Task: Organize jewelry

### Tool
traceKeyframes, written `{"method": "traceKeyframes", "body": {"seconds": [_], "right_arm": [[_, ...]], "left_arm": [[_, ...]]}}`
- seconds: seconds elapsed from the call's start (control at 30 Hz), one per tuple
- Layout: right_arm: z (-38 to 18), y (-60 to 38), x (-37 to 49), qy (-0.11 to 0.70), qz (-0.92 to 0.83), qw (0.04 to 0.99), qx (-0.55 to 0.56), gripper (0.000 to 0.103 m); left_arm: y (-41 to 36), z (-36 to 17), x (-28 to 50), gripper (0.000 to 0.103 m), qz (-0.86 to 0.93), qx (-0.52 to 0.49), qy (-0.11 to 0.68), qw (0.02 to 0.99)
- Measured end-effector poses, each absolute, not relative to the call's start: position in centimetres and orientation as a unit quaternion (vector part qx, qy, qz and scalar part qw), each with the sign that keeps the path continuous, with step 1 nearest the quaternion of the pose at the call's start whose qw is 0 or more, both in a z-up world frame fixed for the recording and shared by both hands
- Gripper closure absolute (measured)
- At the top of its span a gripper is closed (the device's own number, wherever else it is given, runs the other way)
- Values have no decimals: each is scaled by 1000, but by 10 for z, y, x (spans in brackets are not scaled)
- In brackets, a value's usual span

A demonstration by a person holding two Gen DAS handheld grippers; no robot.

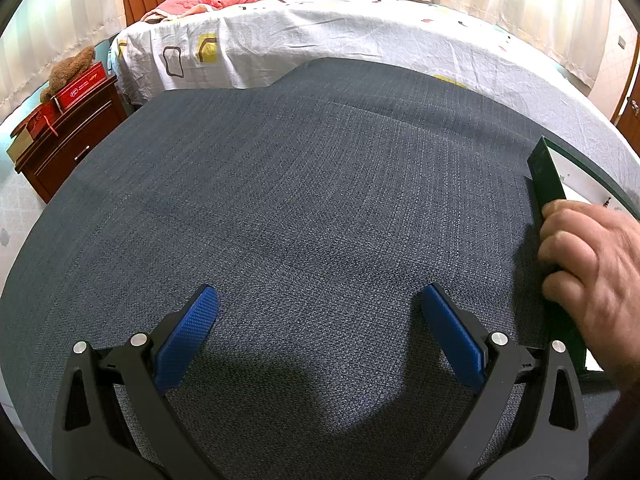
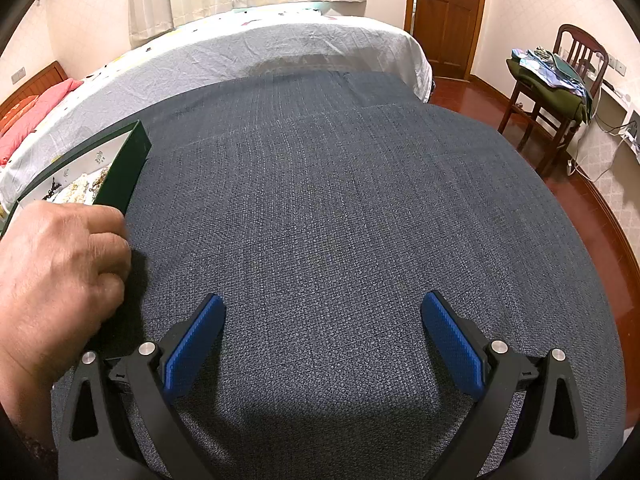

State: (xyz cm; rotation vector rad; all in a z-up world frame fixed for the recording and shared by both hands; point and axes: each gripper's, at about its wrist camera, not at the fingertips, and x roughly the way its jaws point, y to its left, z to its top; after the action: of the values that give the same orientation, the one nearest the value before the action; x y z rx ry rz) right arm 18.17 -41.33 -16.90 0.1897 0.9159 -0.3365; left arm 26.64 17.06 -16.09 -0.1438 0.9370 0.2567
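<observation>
Two pairs of tongs, left tongs and right tongs, hang spread and empty above the blue-grey cloth. Between them, a bare hand grips the green jewelry tray, apparently positioning it for sorting.

one green tray, two claws, one hand

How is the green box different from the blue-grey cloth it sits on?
The green box is stiff with upright walls; the blue-grey cloth is soft and lies flat. The box is small and holds jewelry; the cloth is wide and bare. A hand grips the box, not the cloth. Both rest on the bed.
</observation>
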Motion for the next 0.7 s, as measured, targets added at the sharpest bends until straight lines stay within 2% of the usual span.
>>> {"method": "traceKeyframes", "body": {"seconds": [0.7], "right_arm": [[-171,-415,184,440,-160,879,92,7]], "left_arm": [[171,-160,267,4,123,-69,450,882]]}}
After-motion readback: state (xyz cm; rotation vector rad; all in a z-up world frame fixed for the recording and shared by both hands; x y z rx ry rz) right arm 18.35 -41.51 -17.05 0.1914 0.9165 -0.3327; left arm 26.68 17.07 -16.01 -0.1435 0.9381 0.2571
